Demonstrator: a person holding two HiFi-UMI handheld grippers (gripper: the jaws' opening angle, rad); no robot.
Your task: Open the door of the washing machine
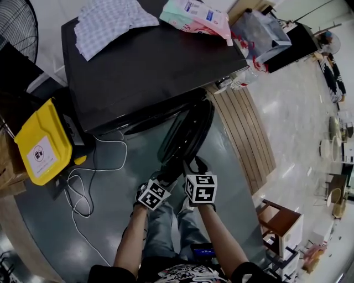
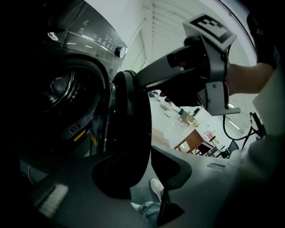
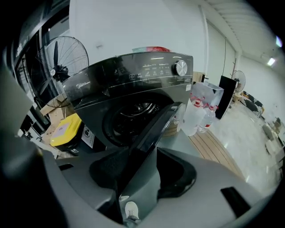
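Note:
The black front-loading washing machine [image 1: 144, 61] stands with its round door [image 1: 188, 132] swung out toward me, and the drum [image 3: 133, 111] shows behind it. Both grippers are at the door's near edge. My left gripper [image 1: 168, 172] is open. In the left gripper view the door [image 2: 129, 133] covers its left pad, and floor shows between the door and the right pad. My right gripper [image 1: 193, 163] is open wide. The door's edge [image 3: 151, 133] runs between its jaws, with a gap on the right side. The right gripper [image 2: 142, 80] also shows at the door's upper rim.
A yellow container [image 1: 41, 146] and a white cable [image 1: 83, 188] lie left of the machine. A checked cloth [image 1: 110, 22] and a packet [image 1: 196, 15] rest on top. A bag with bottles [image 1: 260, 33], wooden decking [image 1: 243, 132] and a stool [image 1: 282, 221] are on the right. My legs are below the grippers.

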